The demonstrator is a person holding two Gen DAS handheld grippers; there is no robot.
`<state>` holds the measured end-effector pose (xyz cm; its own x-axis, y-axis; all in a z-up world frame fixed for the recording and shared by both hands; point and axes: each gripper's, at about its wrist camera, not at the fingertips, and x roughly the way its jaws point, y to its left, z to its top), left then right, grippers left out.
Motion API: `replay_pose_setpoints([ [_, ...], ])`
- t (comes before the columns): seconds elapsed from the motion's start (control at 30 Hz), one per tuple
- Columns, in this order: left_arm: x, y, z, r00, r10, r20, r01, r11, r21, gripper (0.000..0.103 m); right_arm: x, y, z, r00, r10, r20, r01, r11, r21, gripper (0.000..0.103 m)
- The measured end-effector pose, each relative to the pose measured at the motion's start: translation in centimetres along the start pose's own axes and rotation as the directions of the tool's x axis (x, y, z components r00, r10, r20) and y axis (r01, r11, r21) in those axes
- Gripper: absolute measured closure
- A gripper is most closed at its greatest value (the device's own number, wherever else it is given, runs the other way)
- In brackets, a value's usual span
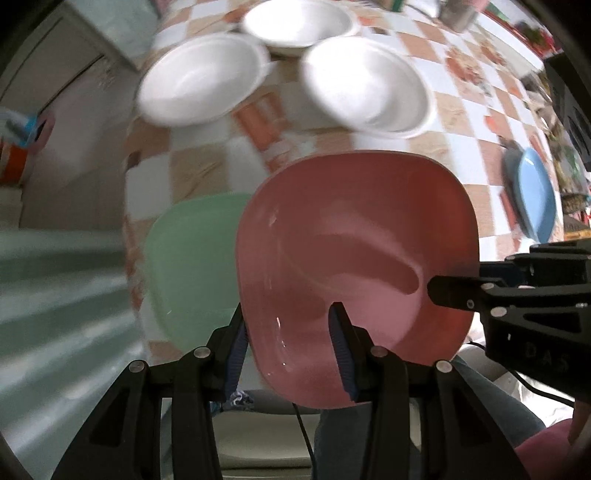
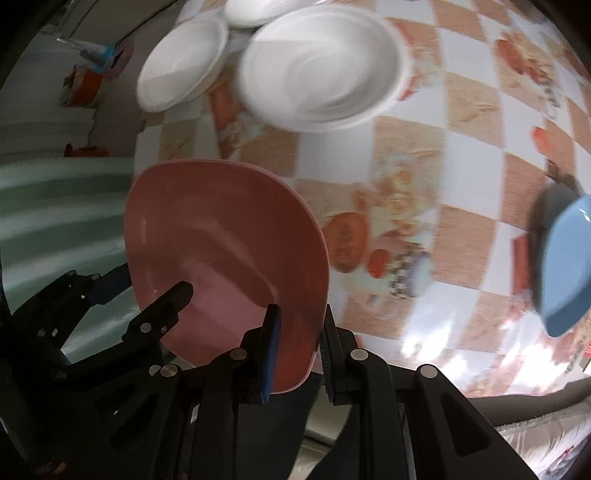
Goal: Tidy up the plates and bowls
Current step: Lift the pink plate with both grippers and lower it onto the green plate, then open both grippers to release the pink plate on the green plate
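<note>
A worktop [image 1: 461,122] covered in an orange-and-white chequered oilcloth with food prints is filling both views. Three white round bowls are sitting toward its far edge: one at the left [image 1: 203,79], one behind [image 1: 297,24] and one at the right [image 1: 365,85], the rear one touching or slightly overlapping the other two. A pale green squarish plate [image 1: 192,266] is lying near the worktop's near left edge, and a light blue squarish plate [image 1: 535,192] is resting well apart at the right edge. Off the left edge, a pale door and an orange container are showing, blurred.

The left gripper [image 1: 291,332] is reaching forward with its fingers closing on the near rim of a pink squarish plastic plate [image 1: 354,240], one finger under the rim and one inside. The right gripper [image 2: 300,330] is clamping the same pink plate's right-hand rim, one finger on each face. The pink plate is being held raised and tilted over the near edge, partly covering the green one.

Motion blur is smearing the bowls and cloth, and whether the green plate is touching the pink one cannot be told.
</note>
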<state>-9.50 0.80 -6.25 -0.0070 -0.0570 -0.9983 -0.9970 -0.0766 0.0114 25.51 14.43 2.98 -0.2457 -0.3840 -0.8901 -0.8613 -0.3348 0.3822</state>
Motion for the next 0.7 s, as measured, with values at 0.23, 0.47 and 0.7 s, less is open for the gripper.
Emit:
replay_pose_setpoints([
  [0.23,0.3,4.9,-0.1,0.999,0.046,-0.008,-0.046,0.997,-0.058,0.057,2.8,5.1,1.5,0.998,0.030,-0.064,-0.034,0.998,-0.058,0.080],
  [0.47,1.4,8.3,0.7,0.995,0.099,-0.025,-0.100,0.992,-0.070,0.057,5.9,9.1,2.9,0.993,0.058,-0.104,-0.065,0.996,-0.062,0.080],
  [0.7,2.1,10.3,0.7,0.991,0.124,-0.041,-0.128,0.985,-0.113,0.039,7.8,10.9,3.7,0.992,0.050,-0.118,-0.060,0.995,-0.079,0.071],
])
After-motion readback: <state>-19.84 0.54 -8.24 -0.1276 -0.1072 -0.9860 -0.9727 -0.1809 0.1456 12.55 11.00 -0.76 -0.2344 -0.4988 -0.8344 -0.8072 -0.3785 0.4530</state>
